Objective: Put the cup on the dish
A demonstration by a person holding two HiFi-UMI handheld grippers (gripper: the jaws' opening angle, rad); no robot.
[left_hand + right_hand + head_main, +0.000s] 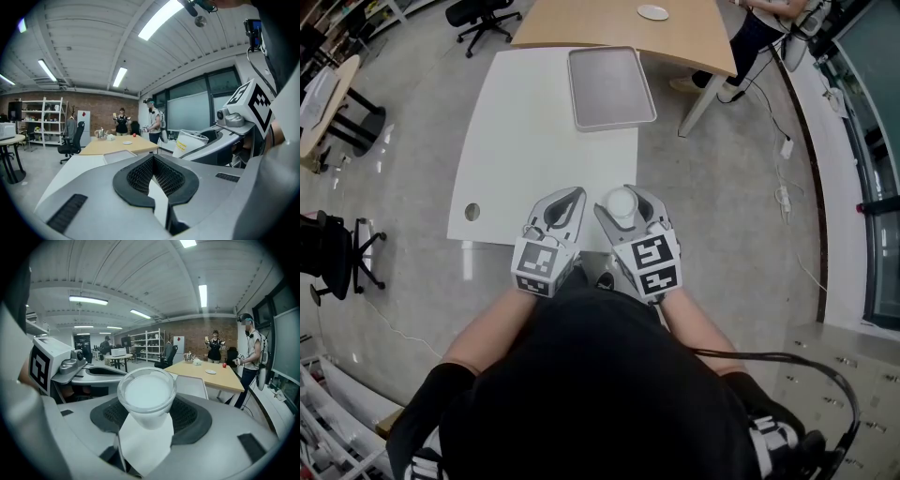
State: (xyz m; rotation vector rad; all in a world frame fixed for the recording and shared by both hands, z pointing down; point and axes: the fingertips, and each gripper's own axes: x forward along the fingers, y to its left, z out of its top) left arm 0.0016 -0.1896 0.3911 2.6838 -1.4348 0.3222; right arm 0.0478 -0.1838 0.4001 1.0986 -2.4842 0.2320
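Observation:
A small translucent white cup is held above the near edge of the white table; my right gripper is shut on it. In the right gripper view the cup stands upright between the black pads, mouth up. The white dish lies far off on the wooden table, and it shows small in the right gripper view too, dish. My left gripper hovers beside the right one, shut with nothing in it; its pads meet at the tips.
A grey metal tray lies at the white table's far end. A person is at the wooden table's right end, and others stand farther back. An office chair is at the back left. Cables run over the floor at right.

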